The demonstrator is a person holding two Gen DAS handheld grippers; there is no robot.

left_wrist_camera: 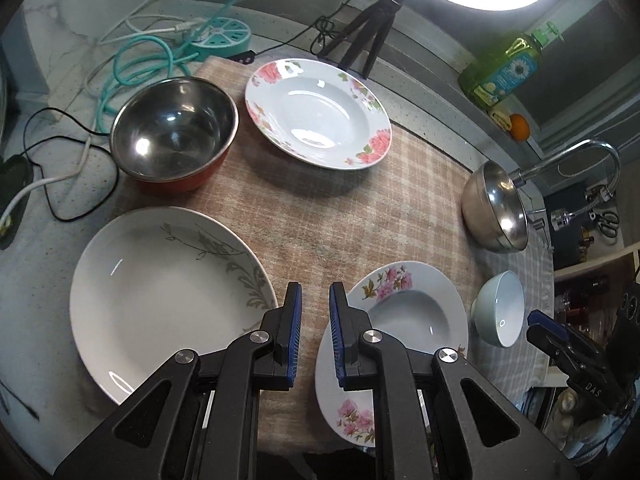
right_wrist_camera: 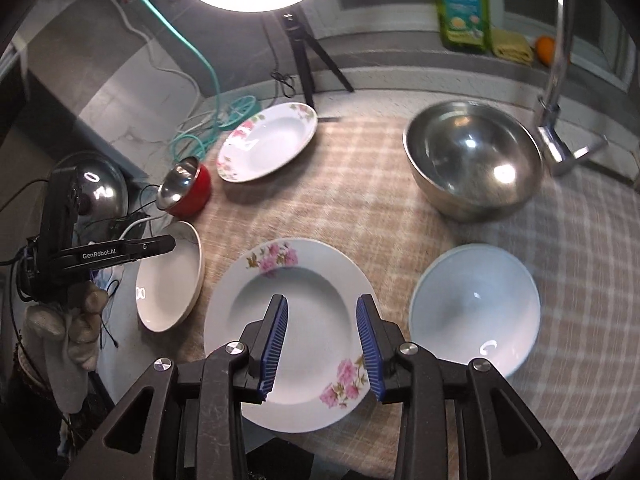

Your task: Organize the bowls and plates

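On a checked cloth [left_wrist_camera: 340,208] lie a near floral plate [left_wrist_camera: 416,312] [right_wrist_camera: 292,292], a far floral plate [left_wrist_camera: 316,112] [right_wrist_camera: 268,140], a white leaf-pattern plate [left_wrist_camera: 160,304] [right_wrist_camera: 168,280], a red steel-lined bowl [left_wrist_camera: 172,132] [right_wrist_camera: 186,188], a large steel bowl [left_wrist_camera: 496,212] [right_wrist_camera: 472,160] and a pale blue bowl [left_wrist_camera: 500,308] [right_wrist_camera: 476,304]. My left gripper [left_wrist_camera: 315,312] hovers between the white plate and the near floral plate, jaws slightly apart, empty. My right gripper [right_wrist_camera: 322,320] is open above the near floral plate, empty.
A ring light on a tripod [right_wrist_camera: 304,52] stands behind the cloth. Cables and a teal power hub [left_wrist_camera: 224,36] lie at the back left. A green bottle [right_wrist_camera: 460,4], an orange [right_wrist_camera: 546,50] and a faucet [right_wrist_camera: 560,80] stand at the back right.
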